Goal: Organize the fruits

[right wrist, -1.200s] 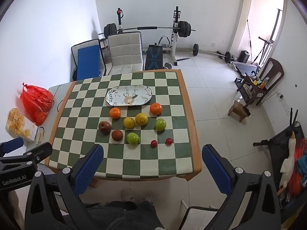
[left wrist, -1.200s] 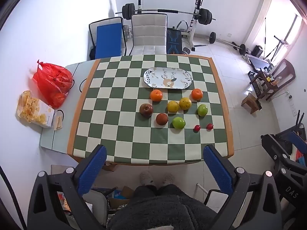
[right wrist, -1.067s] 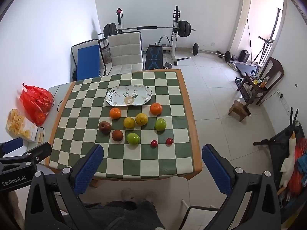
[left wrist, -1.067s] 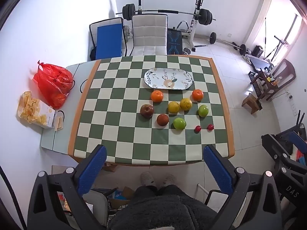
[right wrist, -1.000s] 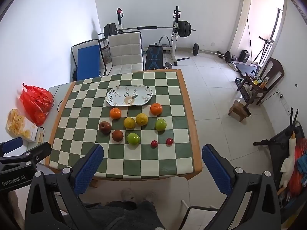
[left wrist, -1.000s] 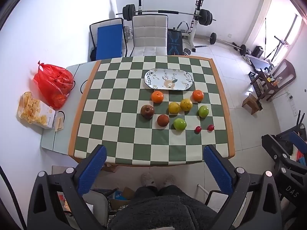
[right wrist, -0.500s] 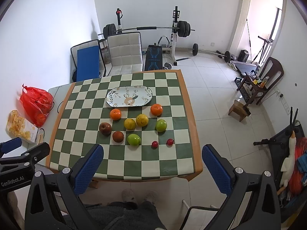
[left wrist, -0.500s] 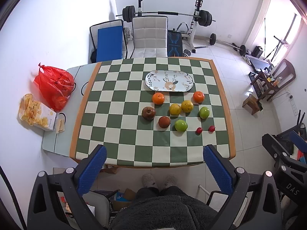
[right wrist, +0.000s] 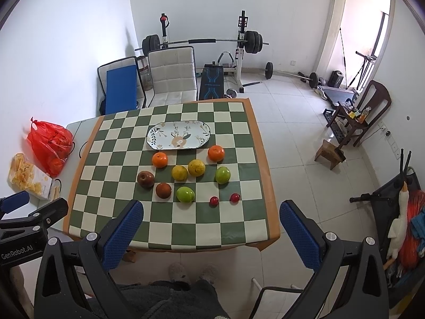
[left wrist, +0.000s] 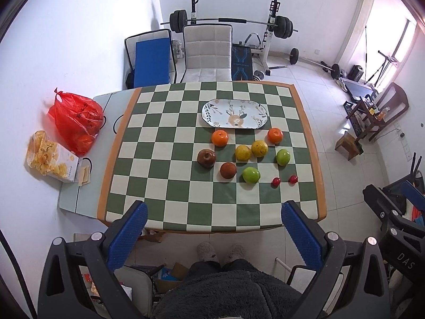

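Left wrist view looks down from well above the counter — a little higher than a second ago, since the checkered top sits lower in the picture and more floor shows in front of it. The left hand-held gripper hangs with its blue fingers spread wide, holding nothing, and the right hand-held gripper is spread the same way, also bare. Neither has neared the fruit.

The oval patterned plate lies bare at the far side of the counter. Just in front of the plate sit two oranges, one toward each end. Nearer than those, two yellow fruits touch side by side, with a green apple to their right and a dark red apple to their left. Closer still come a brown-red fruit, a second green apple and two small red fruits, apart from each other. None of the fruit has shifted against the plate.
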`<state>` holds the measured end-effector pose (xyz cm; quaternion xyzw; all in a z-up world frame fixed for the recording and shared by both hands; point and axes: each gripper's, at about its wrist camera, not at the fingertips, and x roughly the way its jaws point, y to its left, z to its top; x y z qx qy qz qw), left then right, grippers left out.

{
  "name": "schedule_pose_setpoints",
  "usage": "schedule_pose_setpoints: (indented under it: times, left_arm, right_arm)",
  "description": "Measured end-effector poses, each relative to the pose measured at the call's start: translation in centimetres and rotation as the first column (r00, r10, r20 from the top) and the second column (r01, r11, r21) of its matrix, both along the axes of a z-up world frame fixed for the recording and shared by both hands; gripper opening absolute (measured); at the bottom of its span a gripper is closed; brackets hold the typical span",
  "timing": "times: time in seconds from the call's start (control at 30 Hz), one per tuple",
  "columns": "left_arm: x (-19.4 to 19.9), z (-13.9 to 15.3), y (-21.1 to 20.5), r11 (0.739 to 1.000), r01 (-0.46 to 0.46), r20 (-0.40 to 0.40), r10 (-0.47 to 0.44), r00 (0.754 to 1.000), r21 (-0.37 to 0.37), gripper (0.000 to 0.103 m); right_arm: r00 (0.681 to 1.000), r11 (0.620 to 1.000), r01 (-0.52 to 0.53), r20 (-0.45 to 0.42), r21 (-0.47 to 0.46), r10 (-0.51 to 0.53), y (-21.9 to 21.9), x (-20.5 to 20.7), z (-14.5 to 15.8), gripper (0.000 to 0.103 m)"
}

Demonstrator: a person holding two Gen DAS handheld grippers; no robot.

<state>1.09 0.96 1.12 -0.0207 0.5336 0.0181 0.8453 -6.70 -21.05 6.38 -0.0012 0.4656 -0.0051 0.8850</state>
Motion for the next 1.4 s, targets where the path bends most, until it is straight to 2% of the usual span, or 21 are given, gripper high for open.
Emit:
schedule_pose_setpoints:
  times: [0.8,0.93,1.4]
  left_arm:
    - [-0.1,0.5,0.1,1.0,0.001,0.007,-0.001,1.0,-0.003,0.103]
    - [0.0,0.5,0.2,1.0,0.001,0.009,-0.001,1.0,-0.002,0.103]
    - [0.0,0.7,0.2,1.0,0.001,0.01,-0.001,1.0,0.0,0.103]
  right_arm:
    - [1.0,1.0,0.0,0.002,0.0,0.0,-0.3,0.6,1.3,0.103]
    - [1.0,1.0,0.001,0.006,0.0,-0.001,-0.5,1.3,2.6,0.103]
    - [1.0,1.0,-0.002,0.012,-0.002,0.002,-0.9,1.6,2.6,0.103]
